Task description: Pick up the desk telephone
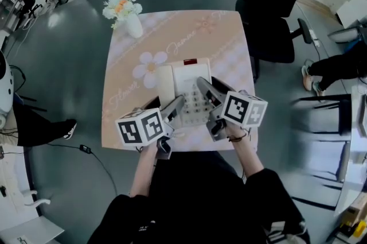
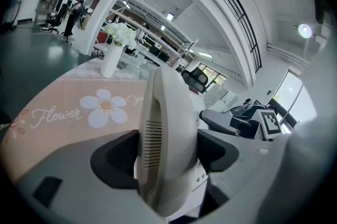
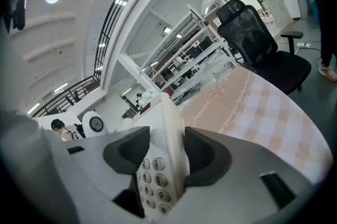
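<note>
Left gripper clamps handset; right gripper clamps telephone

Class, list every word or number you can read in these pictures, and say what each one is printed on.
"Flower": on the tablecloth, beside a printed white flower.
"2 3 5 6 8 9": on the keys of the telephone; the lower keys are unclear.
A second script word on the tablecloth, perhaps "Jasmine": too blurred to be sure.
Square markers: patterns only, no letters.
</note>
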Tool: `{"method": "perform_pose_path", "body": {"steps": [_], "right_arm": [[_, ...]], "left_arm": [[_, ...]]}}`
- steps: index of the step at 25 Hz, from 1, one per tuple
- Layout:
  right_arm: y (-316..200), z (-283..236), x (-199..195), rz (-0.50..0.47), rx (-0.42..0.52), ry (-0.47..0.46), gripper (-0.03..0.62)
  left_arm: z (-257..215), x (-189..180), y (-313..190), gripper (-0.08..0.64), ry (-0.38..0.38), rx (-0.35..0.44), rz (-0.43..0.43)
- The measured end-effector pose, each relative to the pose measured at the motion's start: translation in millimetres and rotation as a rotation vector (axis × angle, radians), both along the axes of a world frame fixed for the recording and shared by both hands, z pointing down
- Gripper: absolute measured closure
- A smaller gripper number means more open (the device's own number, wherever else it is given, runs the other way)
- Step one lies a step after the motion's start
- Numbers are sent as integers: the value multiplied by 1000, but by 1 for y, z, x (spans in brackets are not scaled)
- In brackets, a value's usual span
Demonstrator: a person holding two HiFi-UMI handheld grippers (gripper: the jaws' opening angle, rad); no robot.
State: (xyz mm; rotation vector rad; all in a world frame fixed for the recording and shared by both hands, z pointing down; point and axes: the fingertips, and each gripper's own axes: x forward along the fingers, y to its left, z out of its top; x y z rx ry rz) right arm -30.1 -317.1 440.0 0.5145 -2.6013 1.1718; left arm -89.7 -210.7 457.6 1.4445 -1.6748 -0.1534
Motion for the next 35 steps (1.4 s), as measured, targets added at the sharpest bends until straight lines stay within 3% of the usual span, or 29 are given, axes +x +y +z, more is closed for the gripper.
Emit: {"method": "perform_pose_path", "body": {"steps": [35], "right_arm": [[17,-75,27,-1,112,-131,399]], "left_arm": [[-67,22,16,233,-119,87,26]]}}
